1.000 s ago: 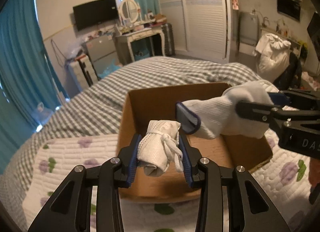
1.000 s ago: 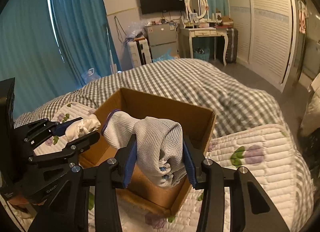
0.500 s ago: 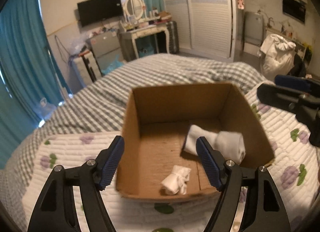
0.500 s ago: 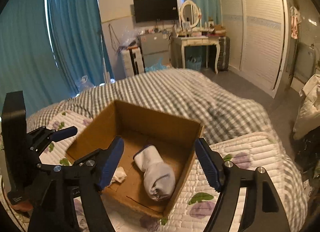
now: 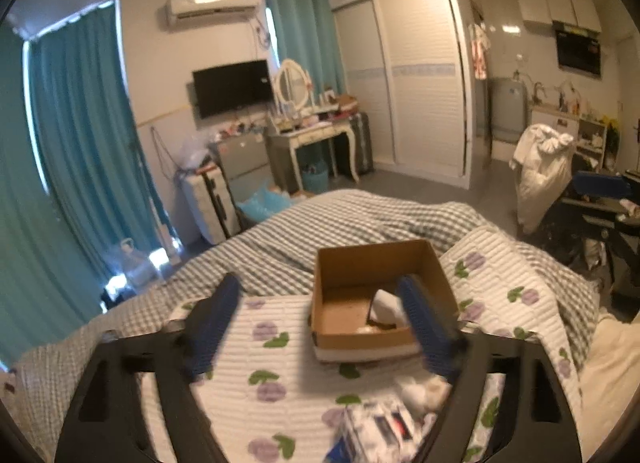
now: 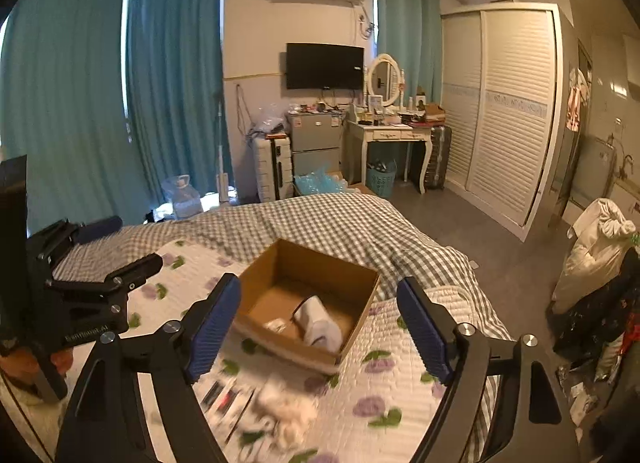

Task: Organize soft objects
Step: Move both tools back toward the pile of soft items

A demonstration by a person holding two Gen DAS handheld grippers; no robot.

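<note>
A brown cardboard box [image 5: 372,263] [image 6: 324,267] sits on the quilted bed. In it lie a rolled white sock [image 5: 386,305] [image 6: 320,323] and a small white knotted bundle [image 6: 278,325]. My left gripper [image 5: 320,323] hangs above and behind the box, its jaws opening with nothing between them; it also shows at the left of the right wrist view [image 6: 132,243]. My right gripper [image 6: 318,329] is likewise raised, jaws opening and empty, and its blue pad shows at the right edge of the left wrist view [image 5: 596,185]. More white soft things [image 6: 288,411] [image 5: 424,391] lie near me, blurred.
A flowered quilt [image 6: 400,383] covers the near bed, over a checked cover [image 6: 320,223]. Patterned items [image 5: 380,431] lie by the white pile. Beyond the bed stand a dressing table [image 6: 392,135], a wardrobe [image 6: 508,103] and teal curtains [image 6: 80,103].
Both grippers let go: the bundle and the sock dropped into the box. Both then opened wider, rose and drew back, so the box now looks smaller.
</note>
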